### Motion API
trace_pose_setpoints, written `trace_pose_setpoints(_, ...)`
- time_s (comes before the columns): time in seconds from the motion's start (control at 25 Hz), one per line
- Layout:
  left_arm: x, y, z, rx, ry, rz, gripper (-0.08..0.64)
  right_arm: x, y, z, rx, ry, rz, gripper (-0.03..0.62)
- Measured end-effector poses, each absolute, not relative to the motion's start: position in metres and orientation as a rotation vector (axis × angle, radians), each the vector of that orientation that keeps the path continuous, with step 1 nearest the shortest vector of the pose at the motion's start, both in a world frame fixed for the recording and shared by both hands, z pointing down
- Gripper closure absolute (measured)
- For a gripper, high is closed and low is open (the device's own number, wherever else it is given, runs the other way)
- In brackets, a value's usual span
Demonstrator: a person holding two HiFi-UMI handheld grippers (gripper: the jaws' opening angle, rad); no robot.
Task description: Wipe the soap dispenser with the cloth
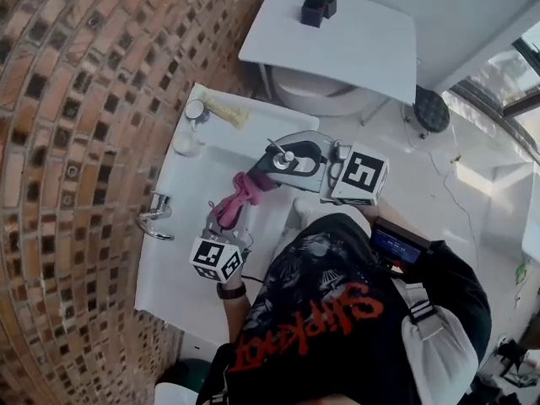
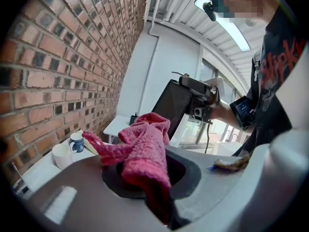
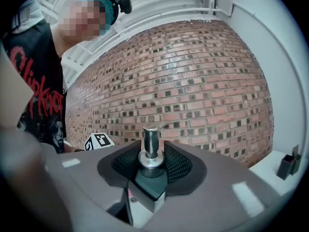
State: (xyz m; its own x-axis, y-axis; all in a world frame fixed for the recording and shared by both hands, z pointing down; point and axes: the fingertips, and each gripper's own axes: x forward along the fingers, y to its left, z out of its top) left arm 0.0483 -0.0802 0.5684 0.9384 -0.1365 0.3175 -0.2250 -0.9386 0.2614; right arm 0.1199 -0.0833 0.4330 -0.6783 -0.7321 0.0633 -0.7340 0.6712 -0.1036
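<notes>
I hold the soap dispenser in my right gripper. Its jaws pinch the dark body from 2 sides, I think so that it does not slip during the wiping. My left gripper has its jaws pressed on the pink cloth. The cloth hangs just beside the dispenser, above the white counter. Whether it touches the dispenser, I cannot tell.

I see a pink cloth, a dark soap dispenser with silver pump, a red-brown brick wall, a white tabletop.
</notes>
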Motion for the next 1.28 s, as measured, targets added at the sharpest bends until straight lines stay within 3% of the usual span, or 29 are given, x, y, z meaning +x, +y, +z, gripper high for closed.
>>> trace_pose_setpoints(0.6,0.045,-0.081,0.553,2.767,-0.394,0.409,0.511,0.161,-0.109,0.459,1.27,-2.845,0.268,0.443)
trace_pose_setpoints(1.28,0.02,-0.077,0.545,2.723,-0.539,0.349,0.511,0.098,-0.131,0.471,1.041,-2.858,0.231,0.443)
